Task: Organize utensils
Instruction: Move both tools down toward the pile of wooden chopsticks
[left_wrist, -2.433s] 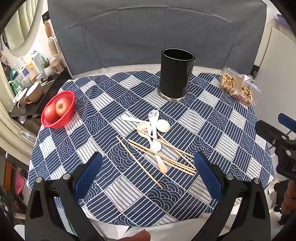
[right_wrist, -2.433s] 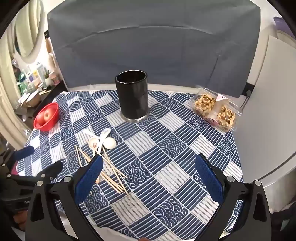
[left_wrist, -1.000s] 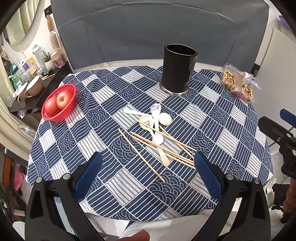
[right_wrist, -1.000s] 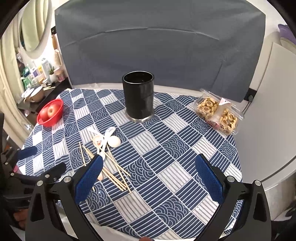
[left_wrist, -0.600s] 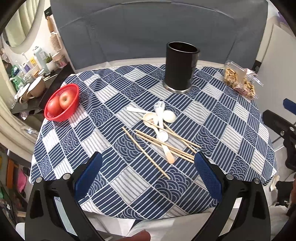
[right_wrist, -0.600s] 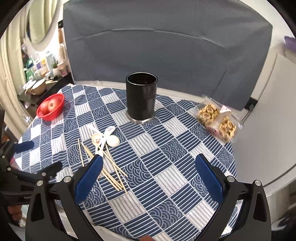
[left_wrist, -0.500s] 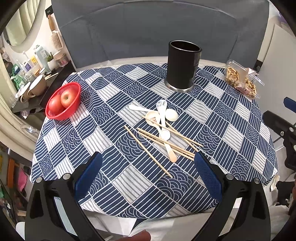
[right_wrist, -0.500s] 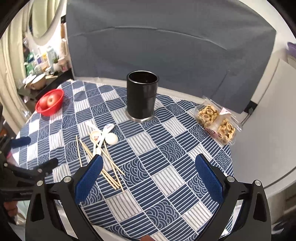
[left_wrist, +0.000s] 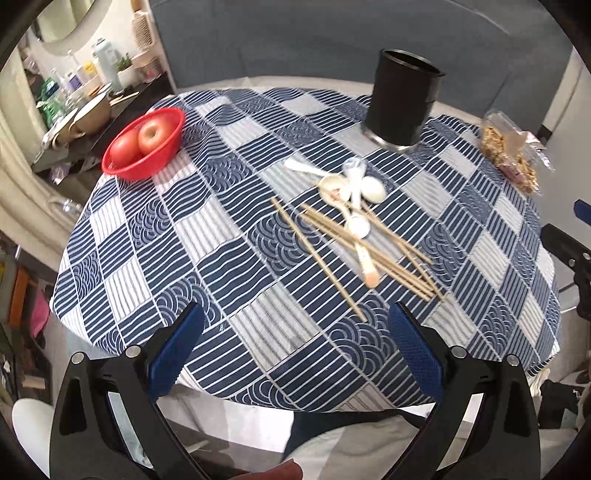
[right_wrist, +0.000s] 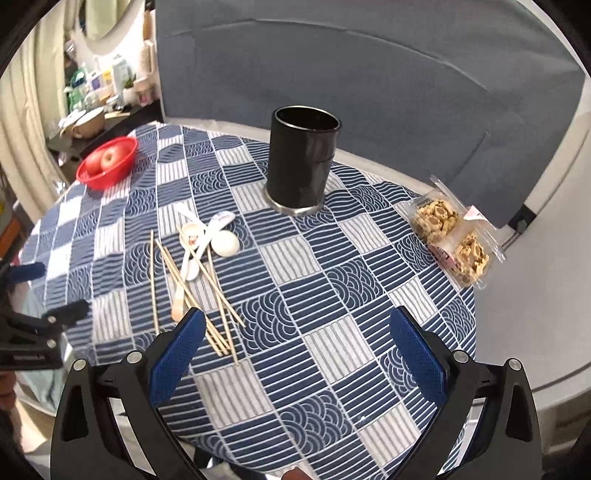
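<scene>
Both grippers, left (left_wrist: 293, 349) and right (right_wrist: 295, 350), gape wide and empty; grabbing the crossed chopsticks (left_wrist: 354, 247) risks scattering spoons (left_wrist: 356, 188); the holder (right_wrist: 303, 157) could tip.

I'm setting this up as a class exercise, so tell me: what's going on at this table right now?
A person holds a two-finger gripper in each hand above a round table with a blue patterned cloth. The left gripper and right gripper are both open and hold nothing. A loose pile of wooden chopsticks and white spoons lies on the cloth, with an upright black holder standing behind it. No utensil shows above its rim, so the sorting does not appear to have begun.
</scene>
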